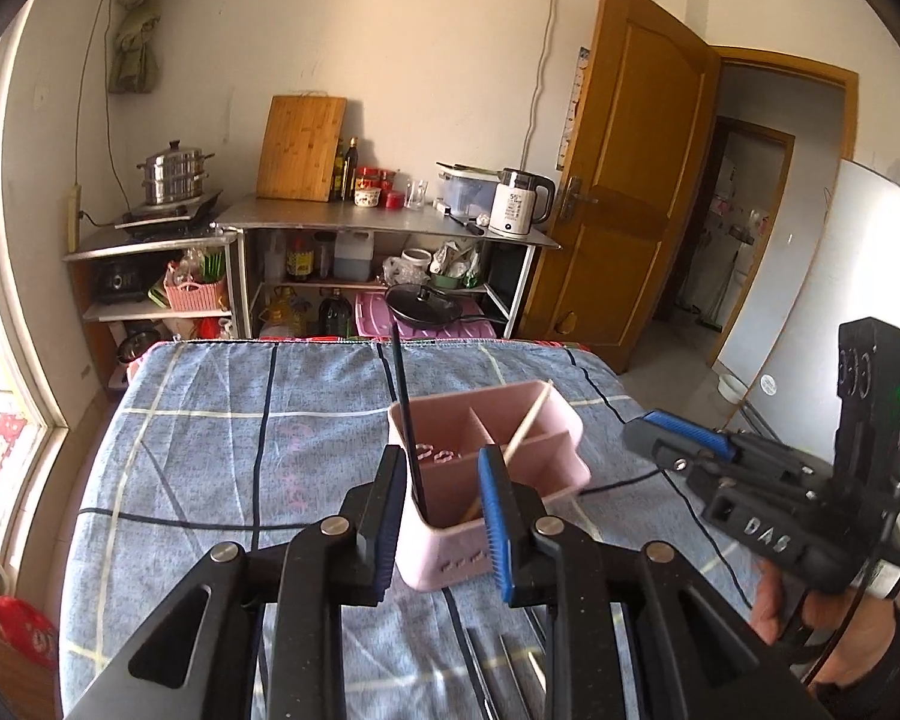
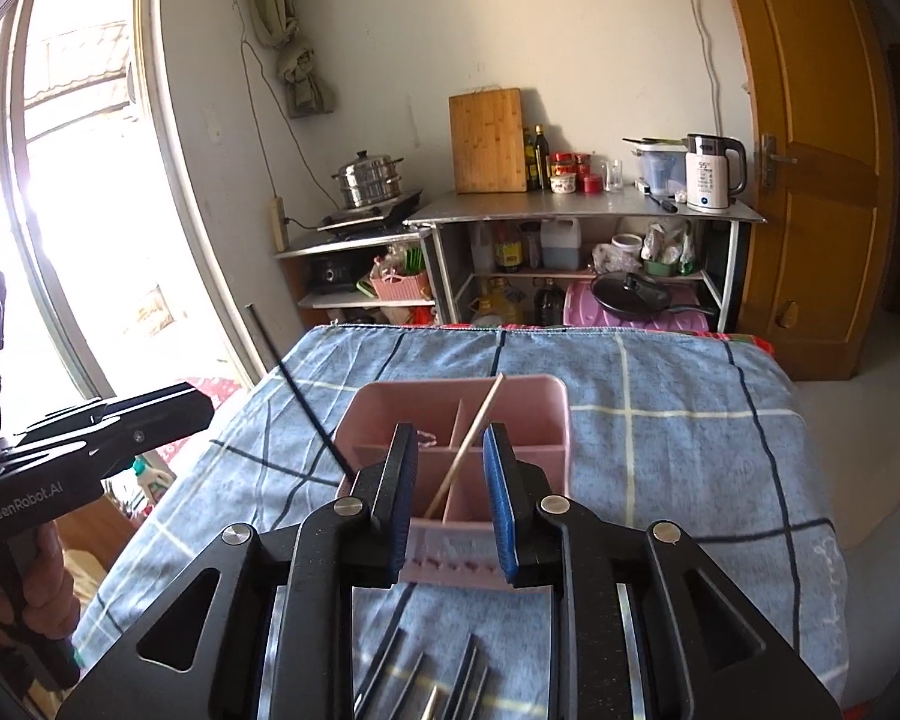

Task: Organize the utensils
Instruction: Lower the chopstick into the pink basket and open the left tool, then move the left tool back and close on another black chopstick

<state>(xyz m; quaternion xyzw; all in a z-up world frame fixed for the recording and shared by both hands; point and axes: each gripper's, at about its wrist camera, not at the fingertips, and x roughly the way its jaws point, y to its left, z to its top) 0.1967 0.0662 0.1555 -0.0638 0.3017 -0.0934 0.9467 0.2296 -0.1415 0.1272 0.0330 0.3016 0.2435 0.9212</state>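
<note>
A pink divided holder [image 1: 444, 558] stands on the blue checked cloth [image 1: 210, 456]. A black chopstick [image 1: 405, 396] stands upright in its near left compartment. A wooden chopstick [image 1: 528, 426] leans in the compartment beside it. My left gripper [image 1: 444, 516] is open around the black chopstick, pads apart from it. In the right wrist view, my right gripper [image 2: 450, 468] is open with the wooden chopstick [image 2: 474, 426] between its pads, untouched, above the holder [image 2: 534, 402]. The black chopstick [image 2: 294, 384] leans left there. Each gripper shows in the other's view, the right gripper [image 1: 648, 438] and the left gripper [image 2: 198, 408].
Several dark and metal utensils [image 2: 468, 672] lie on the cloth just under the grippers. Beyond the table's far edge stands a metal shelf [image 1: 384, 222] with a kettle [image 1: 519, 204], a cutting board and bottles. A wooden door [image 1: 630, 180] is at the right and a window at the left.
</note>
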